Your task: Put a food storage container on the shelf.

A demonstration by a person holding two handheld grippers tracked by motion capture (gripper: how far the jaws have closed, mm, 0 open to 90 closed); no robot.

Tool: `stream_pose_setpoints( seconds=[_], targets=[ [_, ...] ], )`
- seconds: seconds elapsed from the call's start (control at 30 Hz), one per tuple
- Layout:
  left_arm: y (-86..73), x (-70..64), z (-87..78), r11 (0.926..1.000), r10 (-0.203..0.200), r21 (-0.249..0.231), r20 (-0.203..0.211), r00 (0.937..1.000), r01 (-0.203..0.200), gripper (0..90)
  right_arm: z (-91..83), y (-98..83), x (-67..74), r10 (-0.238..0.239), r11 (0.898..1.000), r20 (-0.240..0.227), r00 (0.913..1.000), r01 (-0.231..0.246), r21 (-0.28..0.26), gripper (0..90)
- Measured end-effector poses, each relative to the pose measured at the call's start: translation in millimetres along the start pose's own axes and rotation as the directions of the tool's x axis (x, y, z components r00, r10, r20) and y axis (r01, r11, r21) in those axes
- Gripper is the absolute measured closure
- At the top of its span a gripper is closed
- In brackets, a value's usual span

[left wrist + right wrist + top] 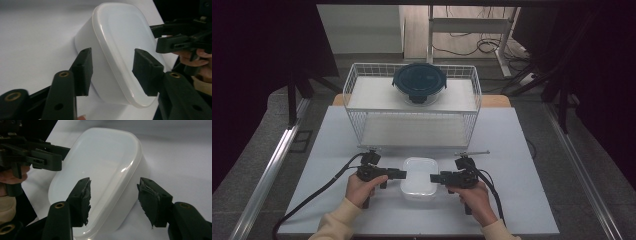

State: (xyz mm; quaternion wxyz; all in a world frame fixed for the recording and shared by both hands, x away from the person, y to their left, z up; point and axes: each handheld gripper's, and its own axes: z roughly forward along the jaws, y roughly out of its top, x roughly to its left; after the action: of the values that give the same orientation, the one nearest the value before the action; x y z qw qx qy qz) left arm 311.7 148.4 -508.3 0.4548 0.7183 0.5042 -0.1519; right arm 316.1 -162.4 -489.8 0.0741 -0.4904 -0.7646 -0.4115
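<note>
Jaws half-spread framed the scene at the table's near edge, where a person's two hands brought a pair of black grippers in on a white lidded plastic container (418, 178) from opposite sides. On the left, the left gripper (400, 174) straddled the container's left rim, one jaw over the lid and one beside the wall, neither pad yet pressing on it as far as its own view showed. The container sat flat on the pale tabletop (512, 150), between the two tools, its lid on. To the right, the right gripper (435, 178) mirrored that stance, its worn pads (82, 197) bracketing the opposite rim with daylight on both sides. The matched approach suggested a two-sided pinch, likely meant to keep the box level for a lift. Behind stood a white wire rack (412, 105) with a dark round lidded bowl (419, 81) on its top shelf, well apart from the work.
</note>
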Motion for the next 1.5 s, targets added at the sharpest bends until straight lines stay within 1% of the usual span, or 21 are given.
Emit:
stream_pose_setpoints(
  seconds=[0.13, 0.17, 0.2, 0.23, 0.33, 0.43, 0.57, 0.73, 0.8, 0.87, 0.93, 1.07, 1.23, 1.3, 1.5],
  targets=[
    [-1.6, 1.5, 5.0, 0.9996, -0.023, 0.016, 0.045, 0.9987, 0.022, 58.7, 0.8, -0.5, -1.7, 0.017, 1.000, -0.013, 0.9998, -0.017, 0.000, 49.6],
    [-1.8, 1.7, 5.1, 0.9996, -0.024, 0.013, 0.046, 0.9986, 0.023, 59.1, 1.2, -0.8, -2.5, 0.031, 1.000, -0.027, 0.9992, -0.031, 0.001, 52.9],
    [-1.9, 1.6, 5.0, 0.9996, -0.028, 0.012, 0.047, 0.9985, 0.027, 59.5, 1.2, -0.8, -3.2, 0.042, 0.999, -0.038, 0.9984, -0.041, 0.004, 53.7],
    [-2.1, 1.6, 4.3, 0.9995, -0.029, 0.013, 0.046, 0.9985, 0.028, 60.2, 1.2, -1.0, -3.6, 0.049, 0.999, -0.039, 0.9981, -0.049, 0.002, 54.5],
    [-3.0, 0.8, 2.8, 0.9993, -0.036, 0.002, 0.041, 0.9985, 0.036, 63.7, -1.0, -1.4, -5.3, 0.079, 0.997, -0.046, 0.9958, -0.079, -0.013, 61.5],
    [-3.7, -0.6, 0.8, 0.9994, -0.036, 0.003, 0.044, 0.9984, 0.036, 66.6, -3.6, -2.3, -7.1, 0.117, 0.993, -0.061, 0.9912, -0.119, -0.019, 65.0],
    [-5.5, -3.7, -1.8, 0.9994, -0.033, -0.006, 0.050, 0.9982, 0.033, 69.6, -8.0, -3.4, -6.8, 0.132, 0.990, -0.073, 0.9886, -0.134, -0.033, 69.0],
    [-7.9, -10.0, -6.6, 0.9996, -0.012, -0.025, 0.058, 0.9982, 0.013, 73.7, -15.0, -4.6, -3.2, 0.113, 0.992, -0.071, 0.9911, -0.116, -0.052, 72.6],
    [-8.9, -12.7, -9.8, 0.9993, 0.011, -0.036, 0.057, 0.9983, -0.009, 76.1, -18.3, -4.8, -2.3, 0.098, 0.993, -0.072, 0.9925, -0.103, -0.060, 75.0],
    [-9.5, -14.7, -12.0, 0.9988, 0.021, -0.046, 0.052, 0.9984, -0.019, 78.5, -21.5, -4.5, -0.4, 0.087, 0.994, -0.078, 0.9931, -0.092, -0.065, 77.1],
    [-10.2, -17.1, -14.4, 0.9980, 0.037, -0.053, 0.044, 0.9984, -0.034, 80.2, -22.4, -4.3, 1.1, 0.074, 0.994, -0.075, 0.9944, -0.080, -0.075, 78.6],
    [-11.3, -18.5, -16.8, 0.9973, 0.055, -0.051, 0.035, 0.9979, -0.053, 80.5, -22.8, -4.3, 4.0, 0.049, 0.995, -0.068, 0.9965, -0.055, -0.079, 78.7],
    [-11.1, -23.8, -24.0, 0.9952, 0.070, -0.073, 0.059, 0.9958, -0.066, 80.9, -28.4, -2.3, 8.6, 0.014, 0.995, -0.072, 0.9973, -0.021, -0.099, 78.7],
    [-10.3, -28.8, -28.9, 0.9928, 0.087, -0.088, 0.058, 0.9946, -0.081, 81.1, -31.7, -0.7, 11.9, -0.001, 0.994, -0.076, 0.9971, -0.007, -0.109, 78.7],
    [-5.4, -43.0, -40.1, 0.9850, 0.132, -0.117, 0.036, 0.9906, -0.127, 81.1, -43.1, 5.3, 24.0, -0.054, 0.988, -0.073, 0.9959, 0.042, -0.150, 78.7]
  ],
)
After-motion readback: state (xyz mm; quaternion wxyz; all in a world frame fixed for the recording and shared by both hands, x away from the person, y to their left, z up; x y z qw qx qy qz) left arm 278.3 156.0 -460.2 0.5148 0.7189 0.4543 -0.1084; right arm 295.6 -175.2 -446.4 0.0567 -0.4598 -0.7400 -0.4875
